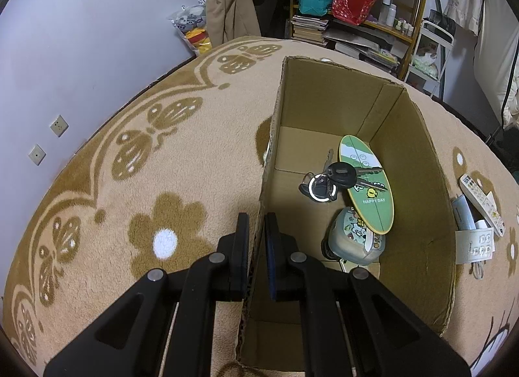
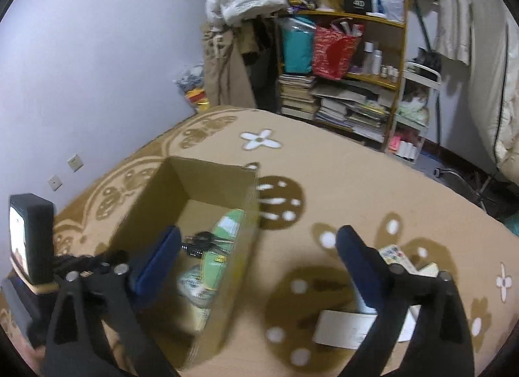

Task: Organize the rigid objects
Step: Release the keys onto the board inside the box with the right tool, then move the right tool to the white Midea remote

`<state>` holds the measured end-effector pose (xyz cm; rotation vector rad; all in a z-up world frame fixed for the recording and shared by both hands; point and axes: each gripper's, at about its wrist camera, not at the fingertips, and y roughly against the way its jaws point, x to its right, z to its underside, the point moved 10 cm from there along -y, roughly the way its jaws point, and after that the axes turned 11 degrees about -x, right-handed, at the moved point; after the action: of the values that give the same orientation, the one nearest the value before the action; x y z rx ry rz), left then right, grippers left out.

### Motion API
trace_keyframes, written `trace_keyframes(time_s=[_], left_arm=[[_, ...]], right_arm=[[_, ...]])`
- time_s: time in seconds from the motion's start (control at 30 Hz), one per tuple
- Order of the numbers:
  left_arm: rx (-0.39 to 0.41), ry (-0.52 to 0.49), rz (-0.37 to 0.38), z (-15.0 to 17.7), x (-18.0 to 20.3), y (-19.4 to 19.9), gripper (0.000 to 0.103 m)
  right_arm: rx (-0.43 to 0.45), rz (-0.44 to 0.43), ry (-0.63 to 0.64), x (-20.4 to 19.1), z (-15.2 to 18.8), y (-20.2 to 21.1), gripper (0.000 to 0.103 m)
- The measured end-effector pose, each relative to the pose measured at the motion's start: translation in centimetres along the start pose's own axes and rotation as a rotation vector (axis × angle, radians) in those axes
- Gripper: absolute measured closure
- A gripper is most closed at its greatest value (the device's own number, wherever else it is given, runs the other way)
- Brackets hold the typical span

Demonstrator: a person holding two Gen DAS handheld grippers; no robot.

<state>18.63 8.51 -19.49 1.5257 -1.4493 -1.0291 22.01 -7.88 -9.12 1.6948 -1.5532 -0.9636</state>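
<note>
On the bed, flowered tan blanket (image 1: 181,150) spread wide, and we're live.
Box: open cardboard box (image 1: 418,163) sits on the blanket, its near-left wall pinched by the left gripper (image 1: 257,231).
Left jaws: closed tight on that wall, one finger outside, one inside.
Inside the box: bunch of keys (image 1: 337,179) lying partly over a green oval board (image 1: 366,189), and a rounded printed pouch (image 1: 355,241) just below it.
Right jaws: right gripper (image 2: 258,242) spread wide, nothing between the fingers, hanging over the box's right wall and the blanket.
Outside the box: white remote (image 1: 483,202) and papers (image 1: 475,244) on the blanket, right of the box.
</note>
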Motion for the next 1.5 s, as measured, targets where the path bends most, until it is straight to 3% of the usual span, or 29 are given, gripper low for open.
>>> trace_keyframes(time_s=[0.33, 0.57, 0.67, 1.0, 1.37, 1.5], left_arm=[[0.0, -0.002, -0.003, 0.0, -0.2, 0.0, 0.094], [0.0, -0.002, -0.003, 0.0, -0.2, 0.0, 0.094], [0.0, -0.002, -0.002, 0.0, -0.1, 0.0, 0.094], [0.0, -0.002, -0.003, 0.0, -0.1, 0.0, 0.094], [0.0, -0.002, -0.004, 0.0, -0.1, 0.0, 0.094], [-0.001, -0.002, -0.004, 0.1, -0.1, 0.0, 0.094]], right_arm=[[-0.104, 0.095, -0.056, 6.9, 3.9, -2.8, 0.0], [-0.165, 0.084, -0.135, 10.2, 6.6, -4.7, 0.0], [-0.169, 0.039, -0.16, 10.4, 7.3, -5.1, 0.0], [-0.222, 0.016, -0.141, 10.0, 8.9, -7.6, 0.0], [-0.372, 0.069, -0.105, 9.7, 12.6, -9.0, 0.004], [-0.403, 0.112, -0.066, 9.2, 13.8, -8.4, 0.014]])
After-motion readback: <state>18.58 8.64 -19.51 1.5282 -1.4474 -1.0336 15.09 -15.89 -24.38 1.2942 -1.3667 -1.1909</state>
